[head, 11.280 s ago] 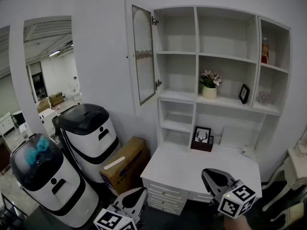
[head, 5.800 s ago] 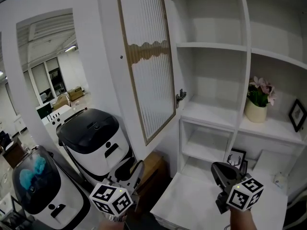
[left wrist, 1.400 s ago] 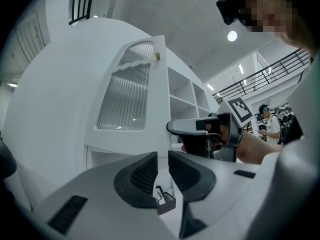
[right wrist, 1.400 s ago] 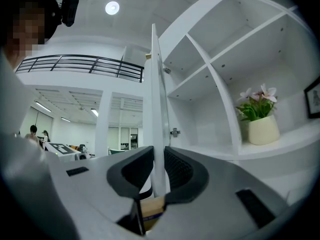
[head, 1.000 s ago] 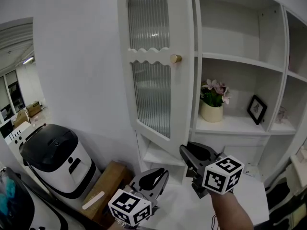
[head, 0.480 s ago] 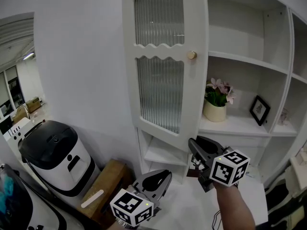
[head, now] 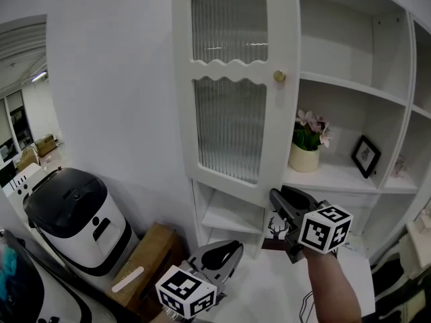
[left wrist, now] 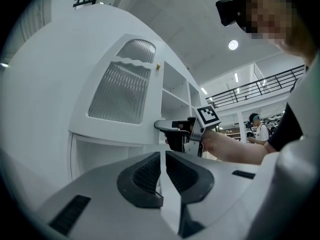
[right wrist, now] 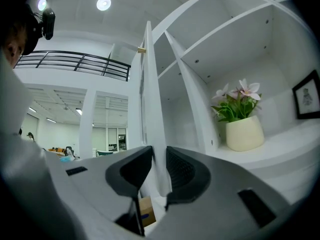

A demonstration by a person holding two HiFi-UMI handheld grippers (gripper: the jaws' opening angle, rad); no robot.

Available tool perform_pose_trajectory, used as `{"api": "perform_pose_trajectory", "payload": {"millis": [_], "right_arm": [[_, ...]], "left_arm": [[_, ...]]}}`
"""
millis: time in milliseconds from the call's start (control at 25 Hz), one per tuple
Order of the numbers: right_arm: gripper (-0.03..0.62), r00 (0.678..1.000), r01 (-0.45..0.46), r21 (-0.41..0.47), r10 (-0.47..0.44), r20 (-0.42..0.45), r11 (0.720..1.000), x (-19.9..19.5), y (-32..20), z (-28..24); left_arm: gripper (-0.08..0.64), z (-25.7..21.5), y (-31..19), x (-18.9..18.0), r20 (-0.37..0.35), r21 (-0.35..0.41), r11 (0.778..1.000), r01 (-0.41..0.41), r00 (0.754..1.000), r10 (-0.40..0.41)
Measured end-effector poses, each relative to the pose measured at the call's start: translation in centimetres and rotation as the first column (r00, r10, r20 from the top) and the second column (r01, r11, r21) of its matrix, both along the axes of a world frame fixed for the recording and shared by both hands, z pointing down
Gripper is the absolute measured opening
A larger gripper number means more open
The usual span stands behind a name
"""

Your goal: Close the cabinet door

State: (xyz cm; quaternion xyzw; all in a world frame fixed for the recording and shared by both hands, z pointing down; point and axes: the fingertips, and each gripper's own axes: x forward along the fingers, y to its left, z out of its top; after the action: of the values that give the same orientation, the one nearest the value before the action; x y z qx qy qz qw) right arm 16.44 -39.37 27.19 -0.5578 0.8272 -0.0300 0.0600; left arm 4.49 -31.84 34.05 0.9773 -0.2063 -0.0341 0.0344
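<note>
The white cabinet door [head: 229,113] with ribbed glass and a brass knob [head: 279,76] stands almost flush with the shelf unit. My right gripper [head: 277,197] is at the door's lower right corner. In the right gripper view the door's edge [right wrist: 150,109] runs between the jaws of that gripper [right wrist: 159,169], which are opening. My left gripper [head: 229,251] hangs low over the desk, away from the door. Its jaws [left wrist: 163,169] are almost together with only a thin slit and nothing in it. From there the right gripper [left wrist: 160,125] shows under the door [left wrist: 120,94].
A potted flower [head: 304,157] and a small picture frame [head: 364,156] stand on the open shelf to the right. A deer picture [head: 275,229] sits at the back of the white desk [head: 269,295]. A black-topped white machine [head: 74,210] and a cardboard box [head: 145,264] stand at the lower left.
The door has swung further right toward the shelf unit, from wide open to almost closed. My right gripper moved right with its lower edge. The left gripper stayed low.
</note>
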Motion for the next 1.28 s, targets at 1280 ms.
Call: {"api": "perform_pose_trajectory", "payload": {"millis": [1280], "right_arm": [[0.153,0.98,-0.19,-0.032,0.188,-0.059,0.981,4.3,-4.8,0.1]], "left_arm": [[0.031,0.9,-2.3,-0.7,-0.008,-0.042,0.999,-0.016,1.0,0.015]]}}
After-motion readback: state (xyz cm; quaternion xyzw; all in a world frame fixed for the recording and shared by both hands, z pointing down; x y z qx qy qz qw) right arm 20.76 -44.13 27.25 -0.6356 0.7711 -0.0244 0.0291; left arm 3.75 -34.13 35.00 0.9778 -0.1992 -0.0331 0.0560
